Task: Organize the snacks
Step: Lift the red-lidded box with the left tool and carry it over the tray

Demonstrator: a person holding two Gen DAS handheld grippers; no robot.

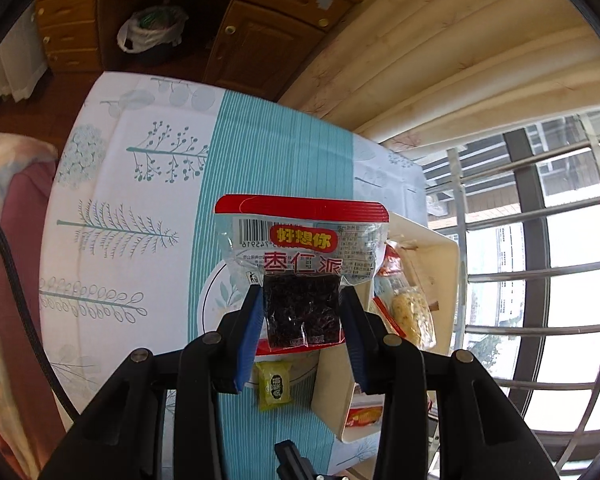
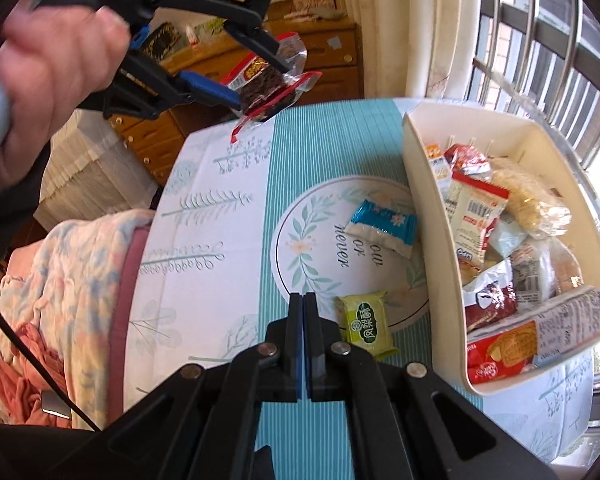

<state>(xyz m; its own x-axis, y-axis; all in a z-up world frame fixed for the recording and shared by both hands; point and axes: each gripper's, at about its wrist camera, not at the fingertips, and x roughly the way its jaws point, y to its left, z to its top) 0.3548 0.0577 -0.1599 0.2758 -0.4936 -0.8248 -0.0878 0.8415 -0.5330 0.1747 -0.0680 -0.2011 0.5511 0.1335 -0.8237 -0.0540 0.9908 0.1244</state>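
Observation:
My left gripper (image 1: 300, 300) is shut on a clear red-edged date snack packet (image 1: 304, 264) with dark filling, held up in the air above the table. The right wrist view shows the same packet (image 2: 270, 80) pinched in that gripper (image 2: 260, 80), high at the upper left. My right gripper (image 2: 304, 300) is shut with nothing in it, just left of a green pineapple cake packet (image 2: 366, 326) lying on the cloth. A blue-and-white packet (image 2: 384, 226) lies farther up. The green packet (image 1: 274, 386) also shows below my left fingers.
A cream bin (image 2: 428, 216) with several snack packets stands at the table's right side, also seen as the bin (image 1: 440, 248). The table (image 2: 220, 240) wears a teal-and-white leaf cloth. A blanket (image 2: 72, 280) lies left; a barred window (image 2: 540, 40) and curtain are right. A hand (image 2: 48, 64) holds the left gripper.

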